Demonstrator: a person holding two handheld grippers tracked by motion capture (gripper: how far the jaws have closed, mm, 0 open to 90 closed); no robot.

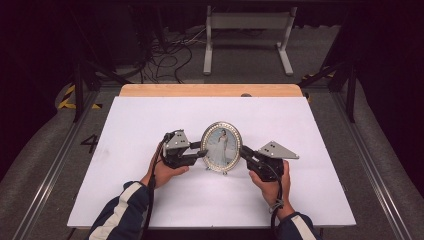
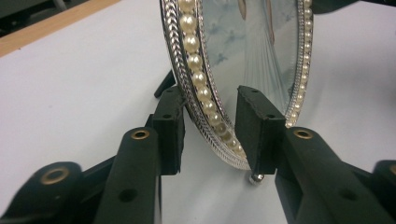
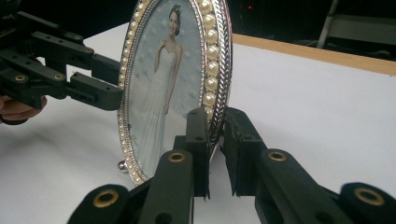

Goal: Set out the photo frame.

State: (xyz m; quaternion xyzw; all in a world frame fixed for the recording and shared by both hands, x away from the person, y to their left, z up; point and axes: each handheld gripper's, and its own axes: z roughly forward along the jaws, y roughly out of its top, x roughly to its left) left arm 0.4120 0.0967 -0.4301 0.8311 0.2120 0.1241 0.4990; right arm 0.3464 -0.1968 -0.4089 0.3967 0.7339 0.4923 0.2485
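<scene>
While upright on the white table (image 1: 150, 200), oval pearl-rimmed picture frame (image 1: 221, 147) caught from both sides. Left gripper (image 1: 202, 152) straddling the rim, jaws loose, front pad (image 2: 254, 126) clear of the glass. Right gripper (image 1: 243, 151) clamped onto the opposite rim. Hands low, forearms angled inward.

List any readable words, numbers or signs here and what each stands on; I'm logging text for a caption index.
"4": a dark numeral on the grey floor left of the white table sheet.
Yellow and black hazard stripes: floor marking farther back on the left, with no lettering.
Oval silver picture frame with a pearl border: holds a photo of a person in a white dress; no text on it.
</scene>
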